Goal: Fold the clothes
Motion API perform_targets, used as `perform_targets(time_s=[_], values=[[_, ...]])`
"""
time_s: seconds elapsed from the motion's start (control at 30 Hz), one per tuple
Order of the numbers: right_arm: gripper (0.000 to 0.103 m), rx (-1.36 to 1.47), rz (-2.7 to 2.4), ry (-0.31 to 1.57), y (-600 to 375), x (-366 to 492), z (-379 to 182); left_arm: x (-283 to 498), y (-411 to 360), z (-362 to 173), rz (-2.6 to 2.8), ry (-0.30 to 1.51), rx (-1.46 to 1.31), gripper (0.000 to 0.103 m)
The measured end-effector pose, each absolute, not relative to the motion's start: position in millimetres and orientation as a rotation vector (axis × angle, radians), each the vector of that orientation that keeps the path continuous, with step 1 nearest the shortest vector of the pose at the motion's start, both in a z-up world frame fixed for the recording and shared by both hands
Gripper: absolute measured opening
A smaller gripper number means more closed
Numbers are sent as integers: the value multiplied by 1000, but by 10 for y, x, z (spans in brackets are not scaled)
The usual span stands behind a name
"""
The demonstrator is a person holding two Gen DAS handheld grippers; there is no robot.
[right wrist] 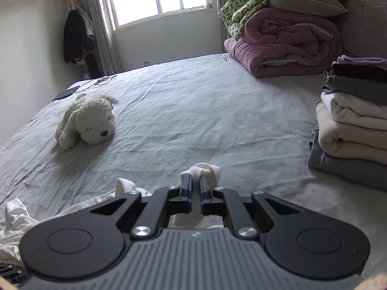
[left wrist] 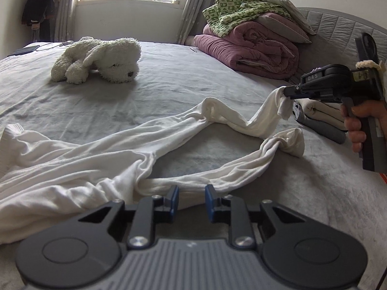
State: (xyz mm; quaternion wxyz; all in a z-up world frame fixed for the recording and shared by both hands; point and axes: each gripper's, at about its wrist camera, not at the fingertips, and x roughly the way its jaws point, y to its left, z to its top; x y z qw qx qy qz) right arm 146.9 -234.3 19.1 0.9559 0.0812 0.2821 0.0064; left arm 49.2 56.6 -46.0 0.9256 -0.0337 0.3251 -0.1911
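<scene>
Right gripper (right wrist: pixel 195 185) clamps one white trouser (left wrist: pixel 101 166) cuff for straightening; left gripper (left wrist: pixel 191 193), jaws apart, hovers at the other leg.

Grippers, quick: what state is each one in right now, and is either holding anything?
Left gripper: open, holding nothing, its tips just short of the white garment.
Right gripper: closed on one end of the white garment, lifted off the bed.

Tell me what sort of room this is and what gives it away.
Almost certainly a home bedroom: a wide bed with a grey sheet, a rolled mauve quilt by its padded grey headboard, and a fluffy white toy dog lying on it.
</scene>
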Motion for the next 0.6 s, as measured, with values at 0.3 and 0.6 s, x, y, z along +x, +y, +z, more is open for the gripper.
perform_targets(time_s=[0.3,0.6], values=[[45,175,-64,613,-2453,1626,71,563,674,-420,-332,664,-75,24],[45,237,-75,666,-2654,1206,-43,586,727,-382,-286,680,-110,26]])
